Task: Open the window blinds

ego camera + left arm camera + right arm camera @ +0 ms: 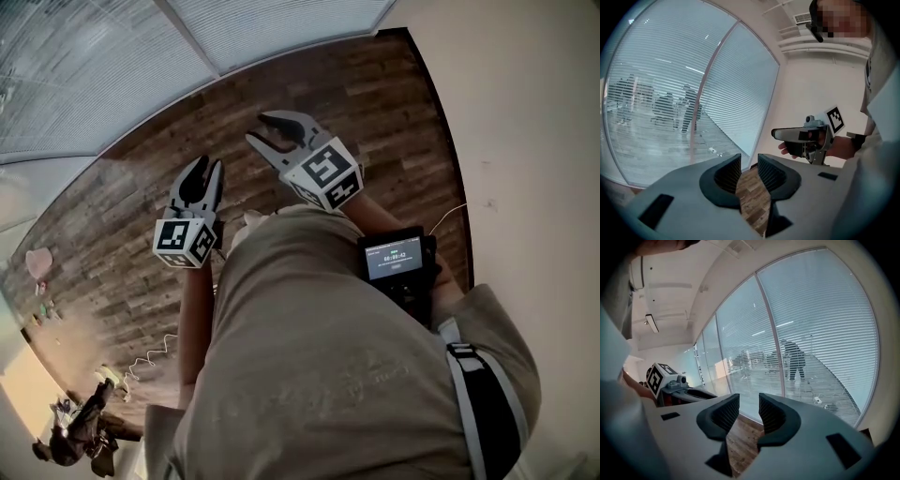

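1. Jaws stand spread on both sides. The left gripper (749,164) shows only floorboards through its gap, and so does the right gripper (749,405). Neither pinches anything, and both are held up in the air in front of the person.
2. Close in, a small device (394,261) with a lit screen sits by the right forearm, well back from the jaws.
3. Down below is the wooden floor (309,112). White cables (150,361) trail across it off to the person's left, something to catch a foot on a sidestep that way.
4. Ahead, the blinds (670,93) hang all the way down over the glass, slats tilted enough that figures (794,357) outside show through. That fits slats already turned open, or blinds yet to be drawn up; I can't settle which.
5. Any pull or twist here, I judge, wants the cord or wand seated deep between the ribbed pads and worked steadily. I can't make out a cord or wand for certain in any view.
6. Nothing stands between grippers and blinds. A post (776,348) splits the panes, and the wall (525,112) runs close on the right.
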A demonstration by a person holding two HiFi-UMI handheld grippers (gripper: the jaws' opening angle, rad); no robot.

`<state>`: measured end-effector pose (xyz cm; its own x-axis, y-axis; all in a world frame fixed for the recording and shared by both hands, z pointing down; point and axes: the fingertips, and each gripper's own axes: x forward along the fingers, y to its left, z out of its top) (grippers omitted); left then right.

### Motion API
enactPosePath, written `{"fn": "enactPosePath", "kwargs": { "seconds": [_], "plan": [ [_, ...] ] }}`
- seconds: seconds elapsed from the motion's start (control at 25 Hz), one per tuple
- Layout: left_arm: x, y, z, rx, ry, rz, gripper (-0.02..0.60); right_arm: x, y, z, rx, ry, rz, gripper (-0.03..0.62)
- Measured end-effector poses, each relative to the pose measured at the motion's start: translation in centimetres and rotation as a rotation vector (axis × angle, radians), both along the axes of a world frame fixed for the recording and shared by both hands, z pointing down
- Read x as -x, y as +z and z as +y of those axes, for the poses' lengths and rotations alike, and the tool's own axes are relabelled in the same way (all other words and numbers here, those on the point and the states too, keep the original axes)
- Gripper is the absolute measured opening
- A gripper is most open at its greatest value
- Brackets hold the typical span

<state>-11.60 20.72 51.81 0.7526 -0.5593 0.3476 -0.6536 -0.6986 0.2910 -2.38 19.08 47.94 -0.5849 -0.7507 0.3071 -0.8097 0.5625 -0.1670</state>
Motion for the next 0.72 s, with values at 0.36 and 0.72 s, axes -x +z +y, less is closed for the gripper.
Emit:
{"fn": "enactPosePath", "kwargs": {
  "seconds": [0.36, 0.72],
  "plan": [
    [0.45, 0.12, 0.19, 0.010, -0.016, 0.003, 0.103, 0.12, 0.91, 0.25, 0.035, 0.000, -0.032, 0.126],
    [1.02, 0.06, -0.01, 0.015, -0.022, 0.000, 0.103, -0.27, 1.11, -0.04, 0.041, 0.018, -0.018, 0.126]
  ]
}}
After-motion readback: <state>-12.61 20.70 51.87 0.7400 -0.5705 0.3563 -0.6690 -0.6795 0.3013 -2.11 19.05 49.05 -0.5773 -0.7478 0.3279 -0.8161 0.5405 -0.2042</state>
